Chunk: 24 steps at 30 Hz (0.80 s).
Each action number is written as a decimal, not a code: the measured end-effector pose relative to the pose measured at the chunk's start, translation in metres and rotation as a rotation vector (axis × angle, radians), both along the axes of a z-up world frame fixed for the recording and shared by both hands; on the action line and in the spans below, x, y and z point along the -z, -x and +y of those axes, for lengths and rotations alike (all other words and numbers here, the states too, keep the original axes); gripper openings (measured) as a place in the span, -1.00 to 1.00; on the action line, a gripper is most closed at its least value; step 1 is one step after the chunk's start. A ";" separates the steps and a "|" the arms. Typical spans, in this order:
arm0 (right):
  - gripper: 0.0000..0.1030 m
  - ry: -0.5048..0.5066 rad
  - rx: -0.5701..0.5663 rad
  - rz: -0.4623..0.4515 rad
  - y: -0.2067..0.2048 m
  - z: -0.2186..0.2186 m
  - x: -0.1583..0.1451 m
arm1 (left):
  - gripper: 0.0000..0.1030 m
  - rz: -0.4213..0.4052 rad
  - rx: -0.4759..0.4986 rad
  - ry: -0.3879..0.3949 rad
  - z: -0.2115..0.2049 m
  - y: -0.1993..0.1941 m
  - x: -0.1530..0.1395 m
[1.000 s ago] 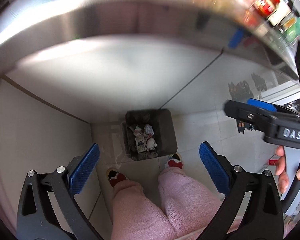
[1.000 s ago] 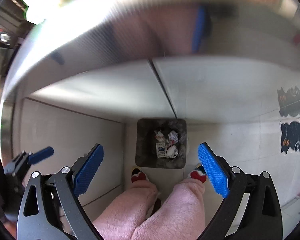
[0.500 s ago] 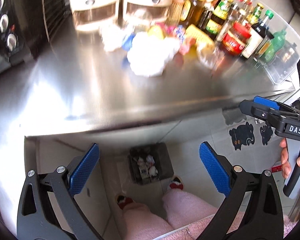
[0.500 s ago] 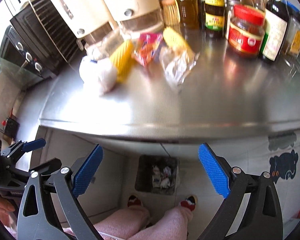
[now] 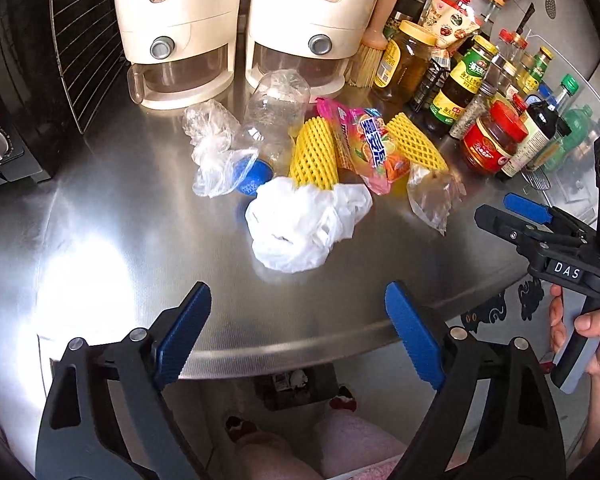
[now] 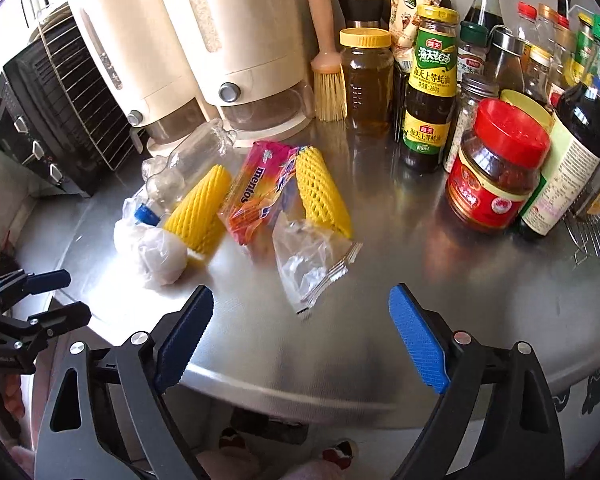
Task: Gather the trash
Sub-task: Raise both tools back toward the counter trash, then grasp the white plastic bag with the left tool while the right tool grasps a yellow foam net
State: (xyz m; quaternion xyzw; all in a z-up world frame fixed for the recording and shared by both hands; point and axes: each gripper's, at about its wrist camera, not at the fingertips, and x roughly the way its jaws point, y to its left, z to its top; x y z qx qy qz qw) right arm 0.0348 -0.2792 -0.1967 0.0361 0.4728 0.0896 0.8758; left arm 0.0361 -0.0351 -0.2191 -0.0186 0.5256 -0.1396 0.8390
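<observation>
Trash lies on the steel counter (image 5: 140,240): a crumpled white bag (image 5: 296,228), a clear bag (image 5: 212,156), a crushed clear bottle (image 5: 276,116), two yellow foam nets (image 5: 312,156), a bright candy wrapper (image 5: 372,148) and a clear wrapper (image 5: 432,196). My left gripper (image 5: 296,296) hovers over the counter's front edge, short of the white bag. Its jaws are closing with nothing between them. My right gripper (image 6: 300,294) hangs just short of the clear wrapper (image 6: 308,264), jaws also closing on nothing. The bin (image 5: 296,388) shows partly under the counter edge.
Two cream dispensers (image 5: 180,28) stand at the back. Jars and sauce bottles (image 6: 496,168) crowd the back right, with a brush (image 6: 328,68) beside them. A black oven with a wire rack (image 5: 4,80) fills the left. A person's pink-clad legs (image 5: 340,444) show below.
Both grippers have risen from facing the bin on the floor to above the counter edge. The trash pile has come into view and the bin has slipped mostly under the edge.
</observation>
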 end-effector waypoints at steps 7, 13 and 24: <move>0.55 0.029 -0.048 0.026 -0.045 -0.001 0.021 | 0.47 0.028 -0.028 -0.017 -0.009 -0.034 0.014; 0.55 0.073 -0.101 0.037 -0.070 0.006 0.035 | 0.42 0.064 -0.040 -0.021 -0.014 -0.047 0.028; -0.71 0.067 -0.157 0.076 -0.090 0.018 0.054 | -0.66 0.085 0.003 0.048 -0.016 -0.056 0.042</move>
